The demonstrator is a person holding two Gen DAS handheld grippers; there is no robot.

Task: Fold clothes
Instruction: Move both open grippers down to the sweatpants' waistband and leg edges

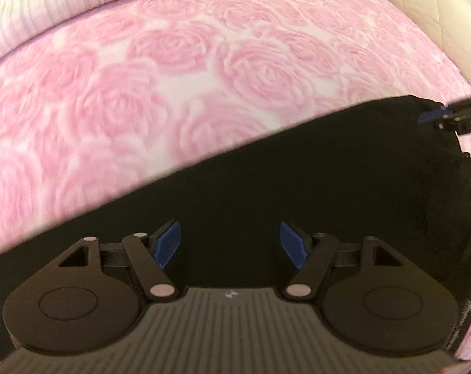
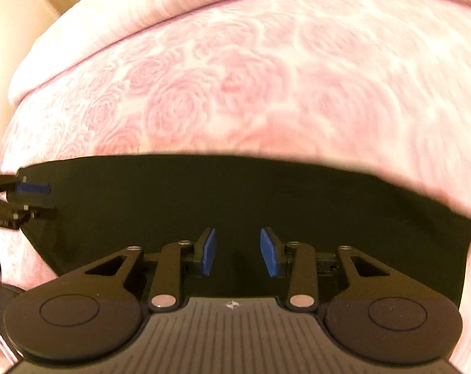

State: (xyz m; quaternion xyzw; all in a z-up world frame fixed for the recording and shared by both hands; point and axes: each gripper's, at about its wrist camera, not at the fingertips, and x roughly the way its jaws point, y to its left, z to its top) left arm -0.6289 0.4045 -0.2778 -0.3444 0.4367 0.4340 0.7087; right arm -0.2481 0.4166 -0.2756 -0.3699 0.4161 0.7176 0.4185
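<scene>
Tongs, left (image 1: pixel 230 243) and right (image 2: pixel 238 252), gape empty over black garment (image 1: pixel 298 187).

Left gripper (image 1: pixel 230 244): points steeply down; jaws stand apart with a wide gap, and no pad presses on anything.
Left pads (image 1: pixel 168 244): blue, splayed outward toward 11 and 1 o'clock.
Right gripper (image 2: pixel 238 252): points steeply down; jaws apart, narrower than the left pair, nothing pinched between them.
Right pads (image 2: pixel 270 252): blue, nearly parallel.
Across views: each gripper shows in the other's wrist view, the right at 3 o'clock, the left at 9 o'clock.
</scene>
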